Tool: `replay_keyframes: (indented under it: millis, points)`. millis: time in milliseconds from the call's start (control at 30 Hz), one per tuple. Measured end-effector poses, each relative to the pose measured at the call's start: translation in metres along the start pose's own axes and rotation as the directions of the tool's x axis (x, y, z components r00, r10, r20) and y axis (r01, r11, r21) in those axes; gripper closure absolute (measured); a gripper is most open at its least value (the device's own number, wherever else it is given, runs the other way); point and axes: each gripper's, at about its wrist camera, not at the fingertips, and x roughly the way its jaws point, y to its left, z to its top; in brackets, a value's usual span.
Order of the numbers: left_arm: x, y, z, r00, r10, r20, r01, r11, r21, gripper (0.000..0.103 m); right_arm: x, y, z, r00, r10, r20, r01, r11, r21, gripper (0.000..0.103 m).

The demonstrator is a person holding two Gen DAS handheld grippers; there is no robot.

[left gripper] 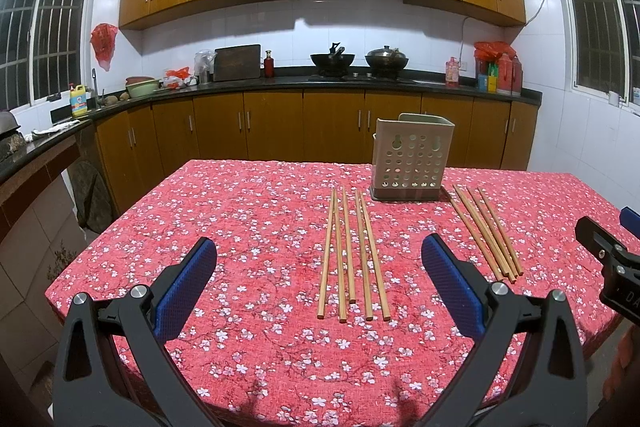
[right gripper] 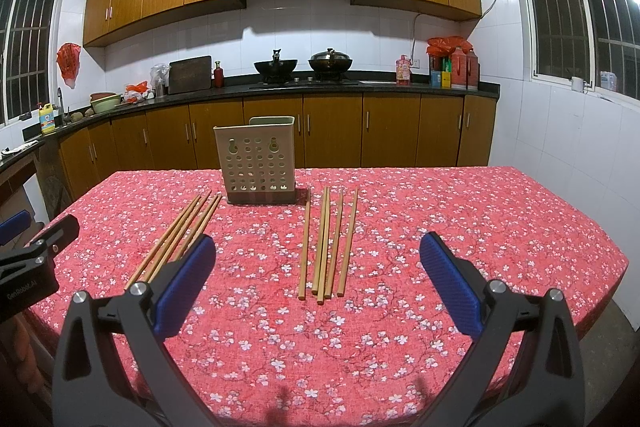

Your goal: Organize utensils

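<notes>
A beige perforated utensil holder (left gripper: 412,159) (right gripper: 258,161) stands at the far side of the table. Two groups of several wooden chopsticks lie flat in front of it. The left group (left gripper: 352,255) lies straight ahead of my left gripper (left gripper: 318,279), which is open and empty above the near table. The right group (right gripper: 326,243) lies straight ahead of my right gripper (right gripper: 318,275), also open and empty. Each view also shows the other group, the right one in the left wrist view (left gripper: 486,233) and the left one in the right wrist view (right gripper: 178,237), and the other gripper at its edge.
The table carries a red flowered cloth (left gripper: 248,211) (right gripper: 460,211). Its edges fall off at left, right and near. Behind it runs a dark kitchen counter (left gripper: 280,81) with woks, bottles and bowls, above brown cabinets.
</notes>
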Motion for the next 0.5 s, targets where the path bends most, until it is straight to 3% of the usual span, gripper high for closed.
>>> replay_keyframes:
  millis: [500]
  points:
    - [-0.0001, 0.0003, 0.0, 1.0, 0.0, 0.0, 0.0, 1.0, 0.0, 0.002, 0.0014, 0.0002, -0.0007, 1.0, 0.001, 0.0, -0.001, 1.0, 0.0, 0.004]
